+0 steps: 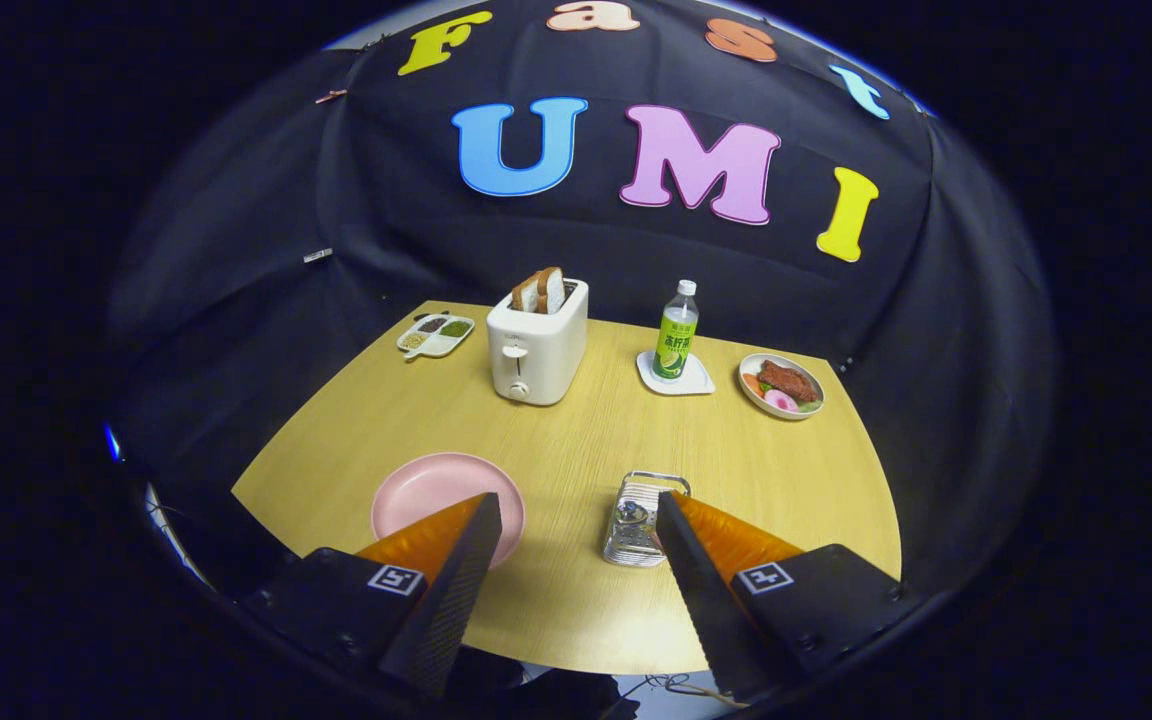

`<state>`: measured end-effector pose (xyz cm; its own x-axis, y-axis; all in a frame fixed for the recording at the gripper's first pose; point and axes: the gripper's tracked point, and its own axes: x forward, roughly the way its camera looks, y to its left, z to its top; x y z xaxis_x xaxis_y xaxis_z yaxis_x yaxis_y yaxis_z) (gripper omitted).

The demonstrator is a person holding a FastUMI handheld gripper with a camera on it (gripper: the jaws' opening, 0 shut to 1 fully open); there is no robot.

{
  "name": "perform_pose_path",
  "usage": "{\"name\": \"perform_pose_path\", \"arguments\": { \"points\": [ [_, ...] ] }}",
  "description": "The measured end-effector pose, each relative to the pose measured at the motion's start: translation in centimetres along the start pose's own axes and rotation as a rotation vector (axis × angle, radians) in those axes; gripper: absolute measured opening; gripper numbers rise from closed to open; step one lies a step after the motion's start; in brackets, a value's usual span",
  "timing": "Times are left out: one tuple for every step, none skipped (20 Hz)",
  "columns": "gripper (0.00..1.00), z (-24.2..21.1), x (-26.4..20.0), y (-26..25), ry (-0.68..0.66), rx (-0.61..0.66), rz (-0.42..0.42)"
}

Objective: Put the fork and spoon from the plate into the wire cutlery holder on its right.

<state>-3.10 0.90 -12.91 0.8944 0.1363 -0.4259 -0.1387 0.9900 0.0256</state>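
My gripper [576, 520] hangs wide open above the bench [576, 440], holding nothing. The pink plate [436, 490] looks bare; just right of it, the wire cutlery holder [639, 520] seems to hold something shiny, so I judge the task nearly or fully done.

A toaster [537, 342] holding bread slices [539, 291] is seen on the wooden table [576, 440] — flanked by a divided condiment dish [435, 335], a bottle [676, 330] on a coaster [676, 374] and a plate of food [782, 385].
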Motion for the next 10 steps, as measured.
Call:
{"name": "perform_pose_path", "arguments": {
  "points": [
    [0.97, -0.02, 0.01, 0.08, 0.002, -0.001, 0.003],
    [0.97, 0.12, 0.02, 0.05, -0.003, -0.002, 0.005],
    [0.98, 0.16, -0.05, 0.04, -0.003, -0.004, 0.006],
    [0.97, 0.25, -0.11, 0.07, -0.005, -0.003, 0.008],
    [0.97, 0.28, -0.11, 0.08, -0.008, -0.002, 0.008],
    [0.97, 0.24, -0.08, 0.06, -0.007, -0.001, 0.009],
    [0.97, 0.22, -0.10, 0.13, -0.007, -0.002, 0.009],
    [0.97, 0.15, -0.17, 0.14, -0.004, -0.004, 0.009],
    [0.97, 0.16, -0.20, 0.12, -0.006, -0.006, 0.009],
    [0.97, 0.12, -0.28, 0.16, -0.005, -0.007, 0.010]
  ]
}}
